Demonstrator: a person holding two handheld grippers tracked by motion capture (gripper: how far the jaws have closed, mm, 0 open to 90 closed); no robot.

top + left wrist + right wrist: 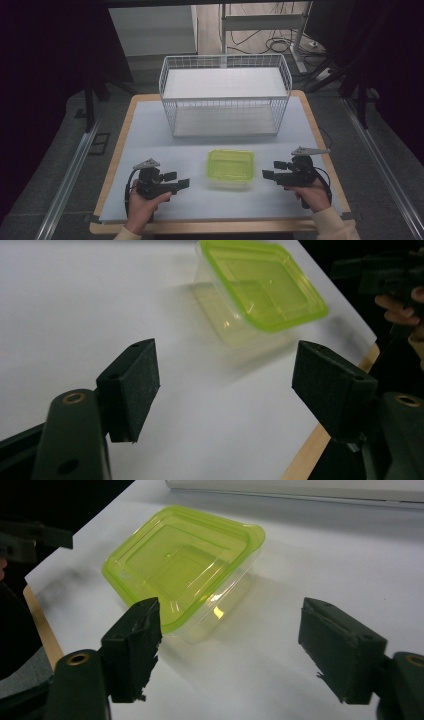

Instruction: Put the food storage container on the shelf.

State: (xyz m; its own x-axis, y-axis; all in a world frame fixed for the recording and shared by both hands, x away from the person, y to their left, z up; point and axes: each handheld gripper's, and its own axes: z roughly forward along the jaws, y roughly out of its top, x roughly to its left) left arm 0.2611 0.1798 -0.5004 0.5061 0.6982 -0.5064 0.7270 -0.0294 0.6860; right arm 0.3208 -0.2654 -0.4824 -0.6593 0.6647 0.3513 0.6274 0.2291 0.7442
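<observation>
A clear plastic container with a lime-green lid (230,167) sits closed on the white mat (150,135), near the front and midway between my hands. My left gripper (177,180) rests to its left, pointing at it, jaws open and empty. On the other side my right gripper (272,169) also points at the container, jaws wide apart, nothing between them. In the left gripper view the container (260,285) lies ahead of the open gripper (225,375). In the right gripper view the container (185,565) lies just beyond the open gripper (232,625), apart from both pads.
A white wire basket (225,99) stands at the back of the table, behind the container. The wooden table edge (210,227) runs along the front. Metal rails (70,175) flank the table on the floor.
</observation>
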